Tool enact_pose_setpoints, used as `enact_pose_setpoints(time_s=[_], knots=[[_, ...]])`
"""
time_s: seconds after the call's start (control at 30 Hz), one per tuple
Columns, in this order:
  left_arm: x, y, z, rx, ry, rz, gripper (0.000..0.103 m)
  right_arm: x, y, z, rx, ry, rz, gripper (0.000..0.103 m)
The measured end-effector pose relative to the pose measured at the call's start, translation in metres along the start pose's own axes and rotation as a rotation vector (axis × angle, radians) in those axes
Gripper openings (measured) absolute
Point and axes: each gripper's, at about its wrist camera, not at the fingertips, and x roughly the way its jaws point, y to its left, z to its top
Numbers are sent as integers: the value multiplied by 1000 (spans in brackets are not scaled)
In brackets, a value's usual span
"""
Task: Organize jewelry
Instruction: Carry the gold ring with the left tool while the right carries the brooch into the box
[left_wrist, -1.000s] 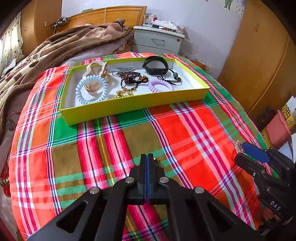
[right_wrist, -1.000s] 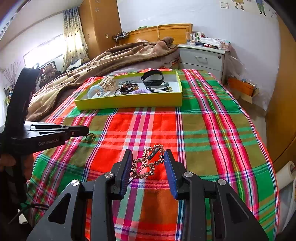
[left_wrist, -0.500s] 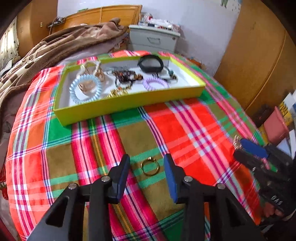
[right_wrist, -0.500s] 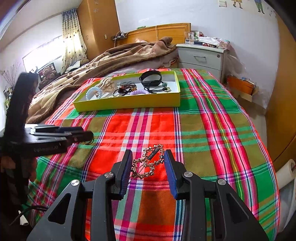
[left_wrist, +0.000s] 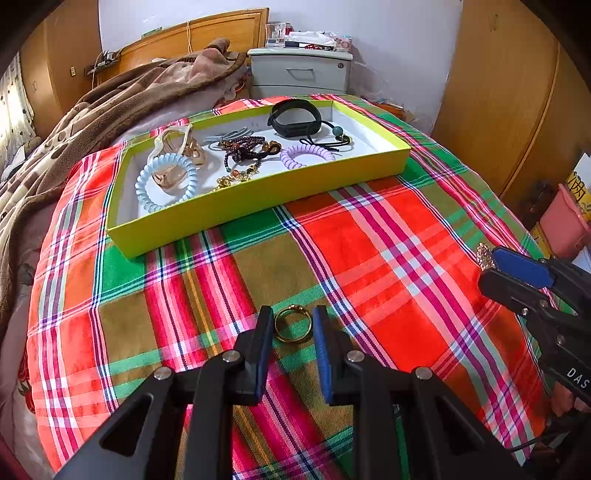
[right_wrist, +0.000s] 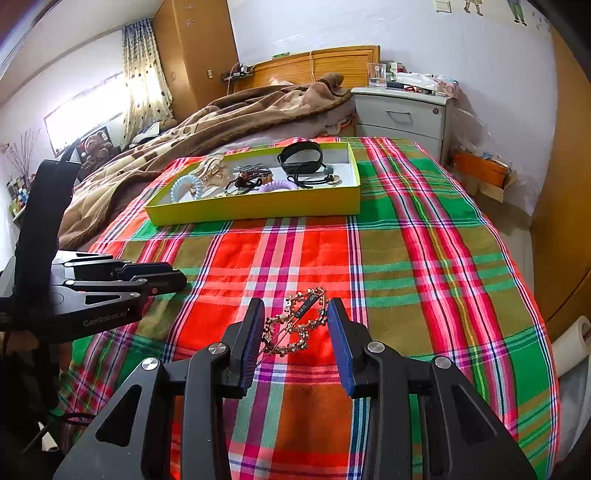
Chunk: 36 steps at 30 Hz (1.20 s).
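- Our left gripper sits low over the plaid cloth, jaws part open and just been closing in.
- Gold ring lies flat on the cloth between the left fingertips. Slim gaps show on both sides, so the pads are not pressing it yet.
- Our right gripper is about half open around a gold rhinestone hair clip.
- The clip's left end is against the left pad; its right edge is at or just short of the right pad. We can't tell if it is really clamped or just lying on the cloth between the pads.
- In the left wrist view, the right gripper is at the far right edge, with a bit of the clip poking out past its blue pad.
- Yellow tray sits further up the bed, well apart from both grippers, near the brown blanket.
- Tray contents: blue coil hair tie at the left end, beige hair claw just behind it, dark bead bracelets mid-tray, purple coil hair tie, black band at the back right.
- Grey nightstand stands beyond the tray, against the wall.
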Motion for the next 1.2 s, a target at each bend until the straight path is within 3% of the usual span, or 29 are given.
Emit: enact_pose_setpoints(time_s=[0.27,0.8,1.2], knots=[[-8,5,9,-16,-23,-5,22,1,0,21,-21,-14,-5,36],[-10,25,95,-41,-110,-55,23,47,-24,113,-13,-32,-7,36],[32,30,116,-85,-58,-85,23,108,-38,135,-32,79,10,36]])
